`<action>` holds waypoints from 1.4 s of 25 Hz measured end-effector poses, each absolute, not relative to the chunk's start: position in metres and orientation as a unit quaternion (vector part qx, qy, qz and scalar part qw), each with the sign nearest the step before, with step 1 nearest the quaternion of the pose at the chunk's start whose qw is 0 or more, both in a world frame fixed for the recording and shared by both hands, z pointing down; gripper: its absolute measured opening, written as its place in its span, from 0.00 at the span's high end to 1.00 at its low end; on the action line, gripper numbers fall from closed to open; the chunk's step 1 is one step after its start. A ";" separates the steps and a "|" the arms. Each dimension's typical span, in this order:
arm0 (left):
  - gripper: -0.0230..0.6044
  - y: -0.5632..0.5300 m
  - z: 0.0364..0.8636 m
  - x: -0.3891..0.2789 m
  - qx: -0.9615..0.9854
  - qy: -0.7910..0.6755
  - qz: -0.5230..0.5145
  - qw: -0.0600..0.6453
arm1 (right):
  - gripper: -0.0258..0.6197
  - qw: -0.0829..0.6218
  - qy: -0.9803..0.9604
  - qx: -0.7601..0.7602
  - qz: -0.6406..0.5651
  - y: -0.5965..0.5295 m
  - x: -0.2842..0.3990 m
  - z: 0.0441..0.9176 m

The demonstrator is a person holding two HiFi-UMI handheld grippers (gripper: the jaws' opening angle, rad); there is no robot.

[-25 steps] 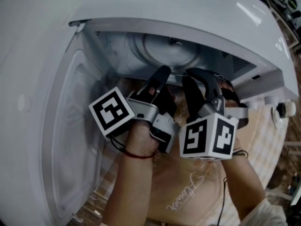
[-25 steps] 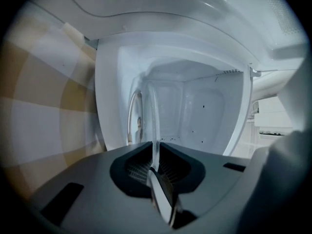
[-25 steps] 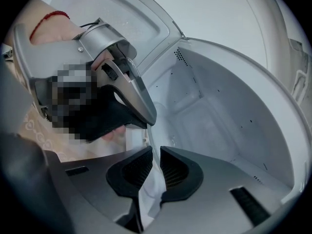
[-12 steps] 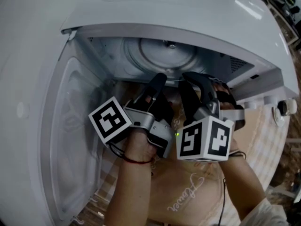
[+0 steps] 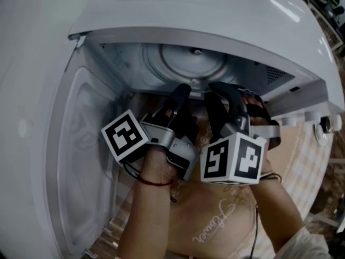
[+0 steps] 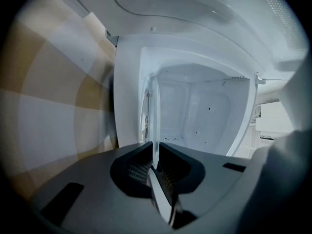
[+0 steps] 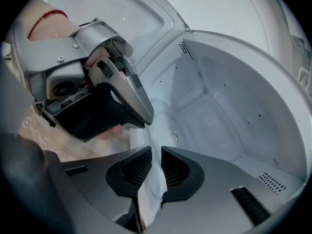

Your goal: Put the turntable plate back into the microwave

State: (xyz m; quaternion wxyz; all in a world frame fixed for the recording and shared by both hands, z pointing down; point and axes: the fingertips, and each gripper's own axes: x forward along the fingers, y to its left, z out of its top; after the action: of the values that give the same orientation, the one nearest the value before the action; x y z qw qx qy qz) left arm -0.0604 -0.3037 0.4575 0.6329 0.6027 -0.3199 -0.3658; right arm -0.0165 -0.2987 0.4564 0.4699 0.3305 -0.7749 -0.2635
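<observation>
The clear glass turntable plate (image 5: 191, 63) lies tilted in the mouth of the white microwave (image 5: 161, 4), its far part inside the cavity. My left gripper (image 5: 180, 90) is shut on its near rim. In the left gripper view the plate (image 6: 155, 111) runs edge-on from between the jaws of that gripper (image 6: 155, 157) into the cavity. My right gripper (image 5: 215, 88) grips the same rim just to the right. In the right gripper view the glass (image 7: 161, 126) passes between its pads (image 7: 139, 167), and the left gripper (image 7: 122, 94) shows close beside it.
The microwave door (image 5: 81, 161) hangs open at the left, close beside my left hand. The control panel side (image 5: 302, 107) juts out at the right. A beige printed cloth (image 5: 215, 220) covers the surface below the opening. The cavity's white walls (image 7: 234, 106) surround the plate.
Both grippers keep their hold on the plate in the same place; only the head view has shifted slightly.
</observation>
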 end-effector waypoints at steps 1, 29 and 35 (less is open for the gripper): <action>0.91 -0.302 0.458 -0.060 0.603 -0.319 -0.367 0.633 | 0.84 0.471 -0.774 0.329 -0.266 -0.298 -0.016 0.457; 0.91 -0.303 0.464 -0.077 0.540 -0.376 -0.403 0.637 | 0.83 0.457 -0.790 0.313 -0.263 -0.289 -0.018 0.458; 0.91 -0.298 0.465 -0.080 0.522 -0.379 -0.431 0.631 | 0.83 0.380 -0.829 0.403 -0.077 -0.271 0.007 0.446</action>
State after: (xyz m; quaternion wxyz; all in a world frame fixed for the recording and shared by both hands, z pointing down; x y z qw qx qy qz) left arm -0.0803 -0.2976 0.4648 0.6313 0.5215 -0.3795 -0.4308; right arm 0.0066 -0.2706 0.4458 0.3801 0.4030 -0.8290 -0.0765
